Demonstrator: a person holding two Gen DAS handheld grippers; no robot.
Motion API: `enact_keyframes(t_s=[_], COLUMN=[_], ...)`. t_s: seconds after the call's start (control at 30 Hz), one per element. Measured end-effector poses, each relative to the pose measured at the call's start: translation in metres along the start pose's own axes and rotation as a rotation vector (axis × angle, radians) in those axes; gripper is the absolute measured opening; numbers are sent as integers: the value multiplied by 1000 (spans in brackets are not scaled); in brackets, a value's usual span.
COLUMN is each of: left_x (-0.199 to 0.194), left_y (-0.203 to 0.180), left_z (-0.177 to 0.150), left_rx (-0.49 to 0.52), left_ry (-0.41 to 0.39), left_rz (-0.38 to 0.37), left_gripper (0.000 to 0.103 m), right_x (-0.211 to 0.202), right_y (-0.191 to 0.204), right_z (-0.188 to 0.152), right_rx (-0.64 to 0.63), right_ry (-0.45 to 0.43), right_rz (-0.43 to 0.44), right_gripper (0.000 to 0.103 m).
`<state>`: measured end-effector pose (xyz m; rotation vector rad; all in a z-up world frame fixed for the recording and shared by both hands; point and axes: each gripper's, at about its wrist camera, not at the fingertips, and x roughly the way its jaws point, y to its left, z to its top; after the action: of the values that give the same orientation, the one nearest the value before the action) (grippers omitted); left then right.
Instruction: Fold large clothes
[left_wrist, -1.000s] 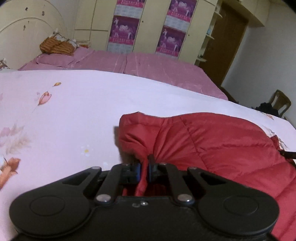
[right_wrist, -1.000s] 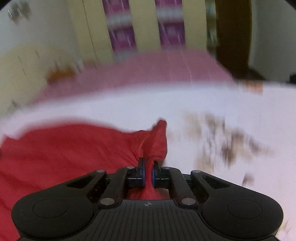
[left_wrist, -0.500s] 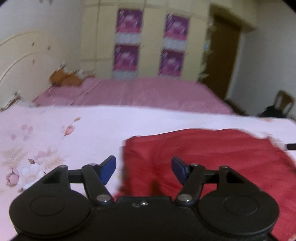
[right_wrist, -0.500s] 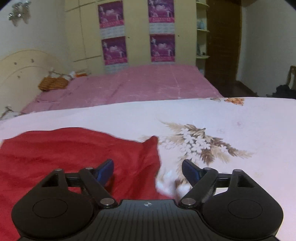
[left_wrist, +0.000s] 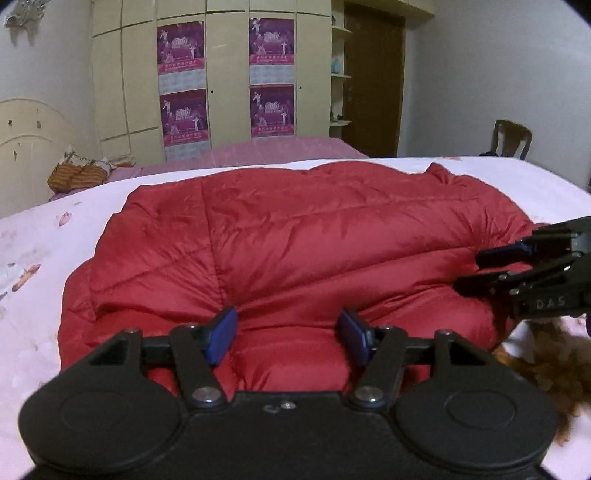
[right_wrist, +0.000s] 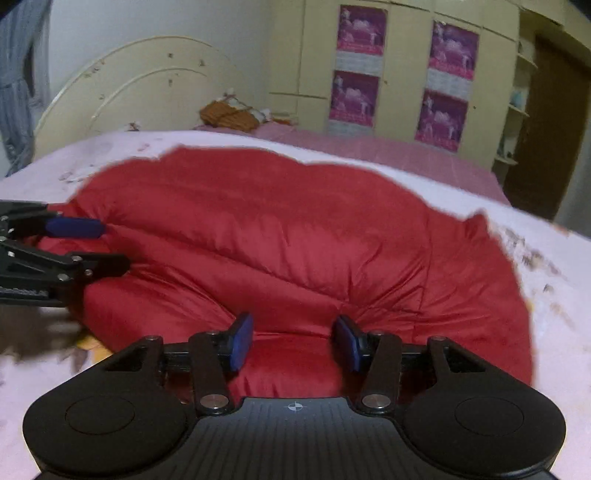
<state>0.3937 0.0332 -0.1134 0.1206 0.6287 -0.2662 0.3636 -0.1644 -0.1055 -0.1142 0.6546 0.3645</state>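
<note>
A red quilted puffer jacket (left_wrist: 295, 240) lies folded over and bunched on a white floral bedsheet (left_wrist: 33, 258); it also fills the right wrist view (right_wrist: 295, 240). My left gripper (left_wrist: 288, 336) is open and empty, its blue pads just above the jacket's near edge. My right gripper (right_wrist: 293, 341) is open and empty over the jacket's near edge too. The right gripper shows at the right edge of the left wrist view (left_wrist: 517, 266). The left gripper shows at the left edge of the right wrist view (right_wrist: 74, 243).
A second bed with a pink cover (left_wrist: 258, 151) stands behind. A cream wardrobe with purple posters (left_wrist: 229, 81) fills the back wall. A cream headboard (right_wrist: 140, 96) and an orange bundle (right_wrist: 229, 114) are at the left. A chair (left_wrist: 511, 138) stands far right.
Both grippers were shut on jacket corners a second ago, then opened and let go. The jacket now lies folded over, and both grippers have drawn back to its near edge.
</note>
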Motion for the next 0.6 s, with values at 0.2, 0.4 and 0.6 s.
enact_keyframes(t_s=[0.2,0.4,0.6], left_x=[-40,-58,-94], left_y=[17,77,86], left_z=[11,-34,-37], left_rx=[-75,-241,-422], left_ry=[-53,64,-6], left_rz=[62,189,209], left_gripper=[62,79,74], right_x=[-31,-81,-105], right_y=[-5,-73,-106], right_z=[11,-24,-47], right_rx=[81,395,578], right_ry=[-42,-12,-10], right_rz=[-55,-109,-128], right_gripper=[49,49,50])
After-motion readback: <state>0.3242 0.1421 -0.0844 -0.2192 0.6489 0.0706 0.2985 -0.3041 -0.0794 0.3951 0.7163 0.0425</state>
